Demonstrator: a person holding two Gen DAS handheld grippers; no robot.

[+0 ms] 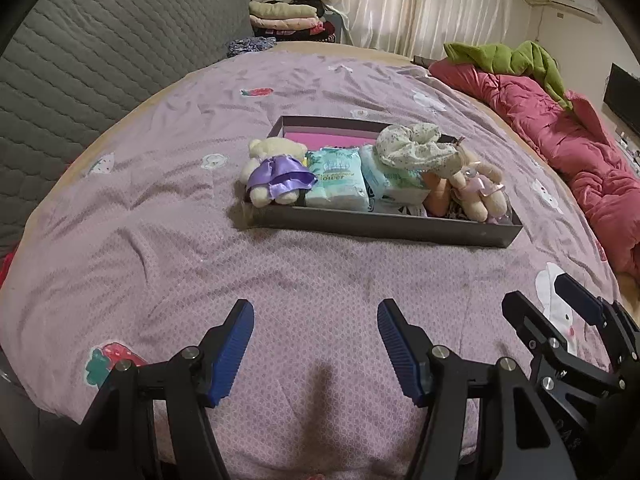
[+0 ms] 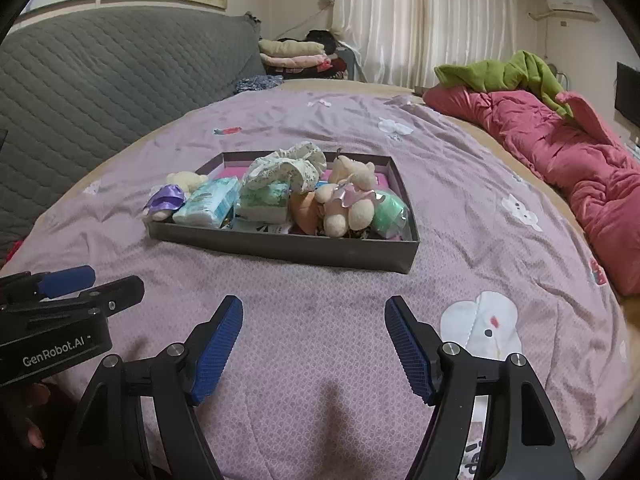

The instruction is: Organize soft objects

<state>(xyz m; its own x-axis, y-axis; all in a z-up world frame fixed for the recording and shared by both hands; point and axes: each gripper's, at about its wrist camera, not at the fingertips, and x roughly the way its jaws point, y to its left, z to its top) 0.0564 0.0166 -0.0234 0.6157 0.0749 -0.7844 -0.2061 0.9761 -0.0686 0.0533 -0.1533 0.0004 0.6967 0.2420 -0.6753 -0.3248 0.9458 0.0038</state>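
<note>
The grey tray (image 1: 384,227) holds a purple-dressed bear (image 1: 276,174) at left, tissue packs (image 1: 340,180), floral cloth (image 1: 416,148) and a cream plush (image 1: 480,184) at right. Left gripper (image 1: 316,340) and right gripper (image 2: 314,340) hover near, both spread and holding nothing.

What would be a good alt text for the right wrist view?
A shallow grey tray of plush toys and tissue packs sits on a lilac bedspread, beyond the open, empty right gripper. The left gripper shows at the left edge.
</note>
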